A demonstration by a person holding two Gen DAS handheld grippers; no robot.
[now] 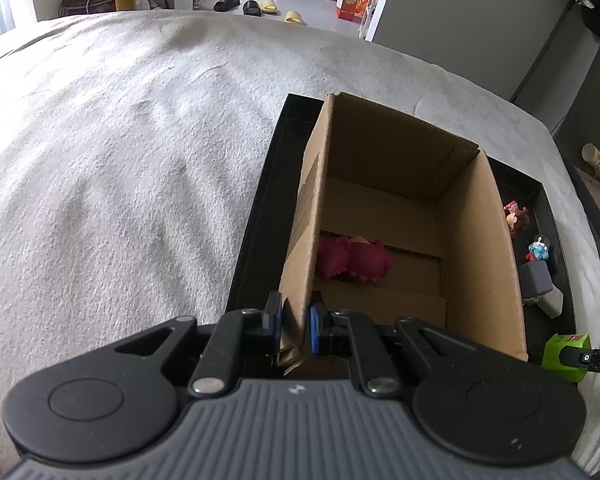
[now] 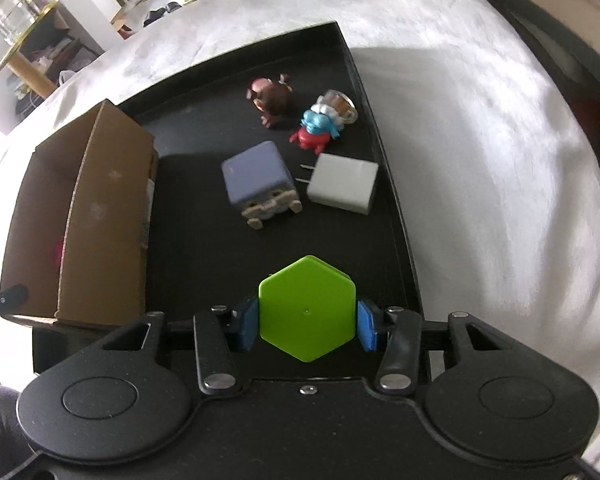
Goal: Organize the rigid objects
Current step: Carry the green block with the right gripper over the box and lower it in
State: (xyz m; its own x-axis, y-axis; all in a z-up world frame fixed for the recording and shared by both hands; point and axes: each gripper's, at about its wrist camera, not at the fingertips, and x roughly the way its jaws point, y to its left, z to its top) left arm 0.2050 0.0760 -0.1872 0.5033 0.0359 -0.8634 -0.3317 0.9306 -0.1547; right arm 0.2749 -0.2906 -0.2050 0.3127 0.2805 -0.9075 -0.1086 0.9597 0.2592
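Left gripper clamped tight on the near corner wall of the cardboard box, blue pads pressed to either face of the flap. Box stood open-topped at the left side of a black tray, itself laid on a pale grey blanket. Inside the box, on its floor against the left wall, lay one pink figure. Right gripper closed on a green hexagonal piece, one blue pad at each side of it and touching; piece held clear above the near end of the tray, to the right of the box and not inside it. Seen from the left wrist view as a green block just past the box's near right corner. Left loose on the tray floor further out: a purple cube-shaped toy tipped on its side, wheels toward the camera; just right of it a white plug adapter, prongs pointing at the cube; beyond those a small brown figure and a red-and-blue figure, the latter touching a clear round item near the tray's right rim. Slippers visible on the floor beyond the bed.
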